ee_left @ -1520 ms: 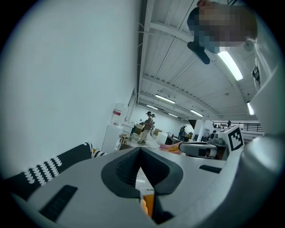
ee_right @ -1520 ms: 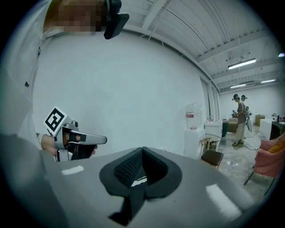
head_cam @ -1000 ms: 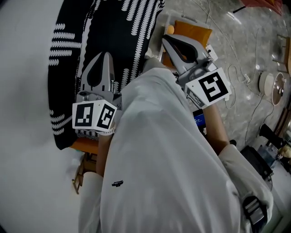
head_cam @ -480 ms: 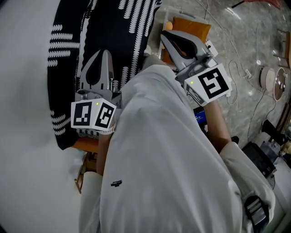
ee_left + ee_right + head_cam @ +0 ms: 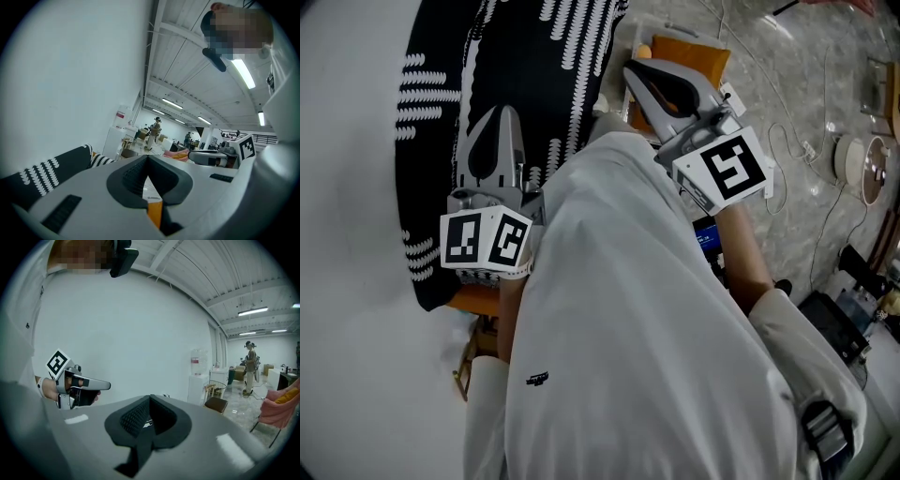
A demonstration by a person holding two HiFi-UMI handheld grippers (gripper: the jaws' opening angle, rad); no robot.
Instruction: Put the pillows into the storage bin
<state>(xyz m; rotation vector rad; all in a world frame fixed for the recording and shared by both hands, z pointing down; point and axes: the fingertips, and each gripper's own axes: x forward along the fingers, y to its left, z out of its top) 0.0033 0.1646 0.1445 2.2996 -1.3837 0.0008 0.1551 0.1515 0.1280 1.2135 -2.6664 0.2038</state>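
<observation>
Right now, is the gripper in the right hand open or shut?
Shut. In the right gripper view, the right gripper has its jaws meeting at the tips, with nothing between them.

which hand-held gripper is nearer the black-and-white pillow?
Left. The left hand-held gripper is over the black-and-white pillow; the right hand-held gripper is beyond its edge, by the orange pillow.

No readable text anywhere; the small print (image 5: 536, 379) on the white garment (image 5: 628, 319) is illegible.
</observation>
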